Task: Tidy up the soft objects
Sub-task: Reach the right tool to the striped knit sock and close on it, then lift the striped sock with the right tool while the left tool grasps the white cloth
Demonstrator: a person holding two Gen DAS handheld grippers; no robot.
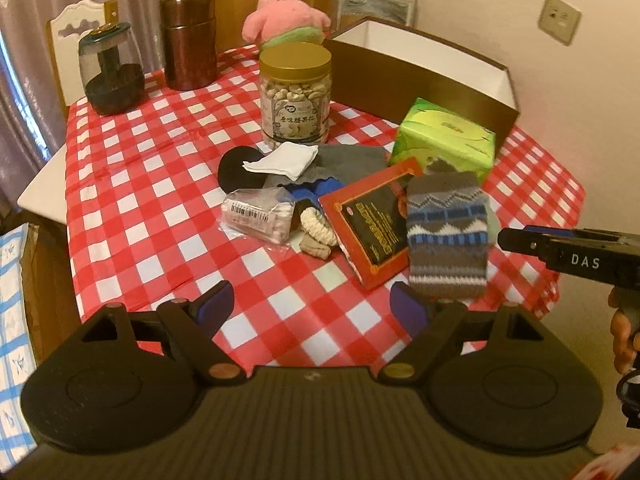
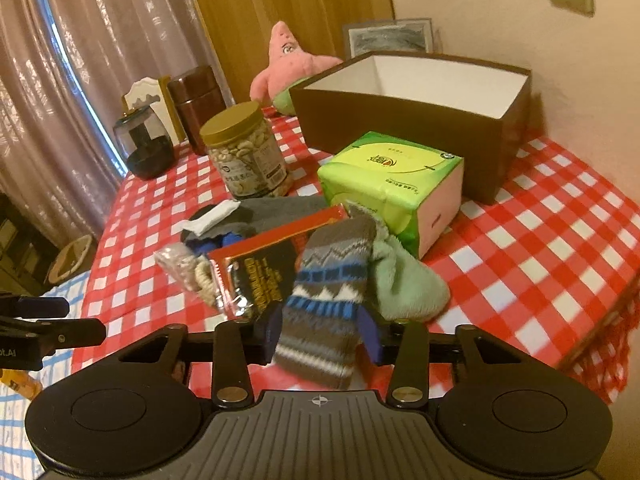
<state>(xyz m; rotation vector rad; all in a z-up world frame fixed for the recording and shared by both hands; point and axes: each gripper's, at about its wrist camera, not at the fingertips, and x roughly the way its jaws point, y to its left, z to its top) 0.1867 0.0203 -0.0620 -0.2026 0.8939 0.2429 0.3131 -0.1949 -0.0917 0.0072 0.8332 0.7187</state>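
Note:
A patterned knit sock [image 1: 447, 234] [image 2: 324, 304] lies at the near edge of a pile on the red checked table [image 1: 160, 184]. My right gripper [image 2: 322, 334] has its blue pads against both sides of the sock's cuff, shut on it. In the left wrist view only the tips of its fingers [image 1: 520, 240] show, right of the sock. My left gripper [image 1: 312, 306] is open and empty above the cloth in front of the pile. A mint green sock [image 2: 404, 280], a grey cloth [image 1: 352, 160] and a pink starfish plush [image 1: 286, 8] are also here. An open brown box [image 1: 420, 68] [image 2: 416, 120] stands at the back right.
A red snack packet [image 1: 372, 220], a green tissue pack [image 1: 444, 136], a cashew jar [image 1: 296, 92], a plastic-wrapped pack [image 1: 260, 214], a white folded cloth [image 1: 284, 160], a brown canister [image 1: 188, 40] and a dark glass jar [image 1: 112, 76] stand on the table. A wall is at the right.

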